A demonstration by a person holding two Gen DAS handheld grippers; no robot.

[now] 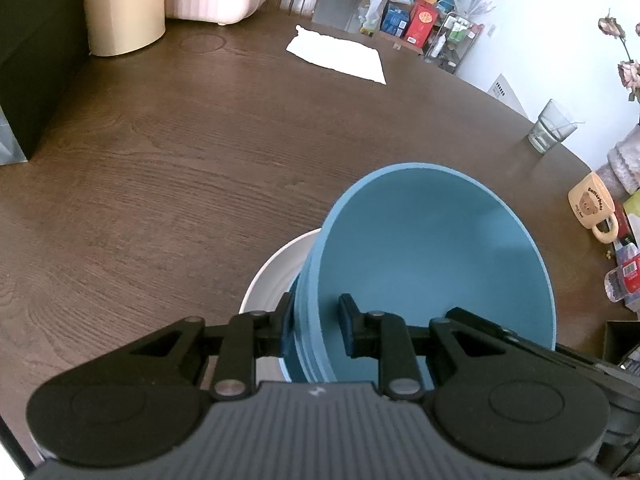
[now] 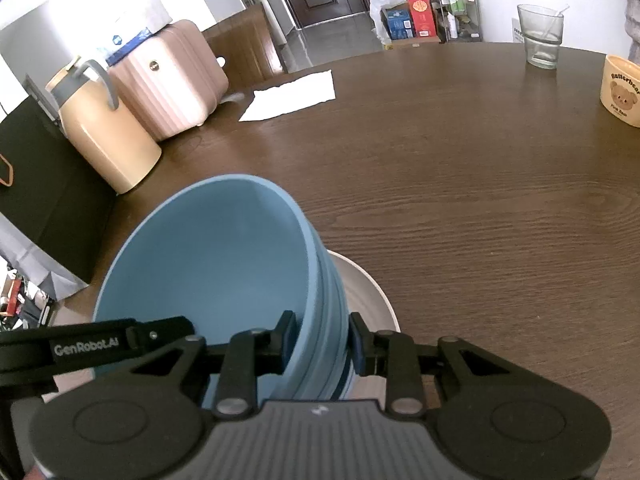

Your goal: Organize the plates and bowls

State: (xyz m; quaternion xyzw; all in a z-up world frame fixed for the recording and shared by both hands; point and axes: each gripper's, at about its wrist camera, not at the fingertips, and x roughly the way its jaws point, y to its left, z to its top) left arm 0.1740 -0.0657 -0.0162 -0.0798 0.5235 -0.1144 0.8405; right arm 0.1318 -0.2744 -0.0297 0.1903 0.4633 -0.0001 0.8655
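A stack of nested blue bowls (image 1: 432, 248) sits over a white plate (image 1: 276, 272) on the brown wooden table. My left gripper (image 1: 316, 324) is shut on the stack's left wall, one pad outside and one pad inside the top bowl. In the right wrist view the same blue bowls (image 2: 224, 256) stand over the white plate (image 2: 368, 296), and my right gripper (image 2: 322, 340) is shut on their right wall. The other gripper's finger (image 2: 120, 340) reaches into the bowl from the left. Whether the stack rests on the plate is hidden.
A white paper sheet (image 2: 292, 94) lies far across the table. A beige jug (image 2: 104, 128), a pink case (image 2: 168, 76) and a black bag (image 2: 44, 184) stand at the left. A glass (image 2: 540, 36) and a bear mug (image 2: 622, 90) stand at the right.
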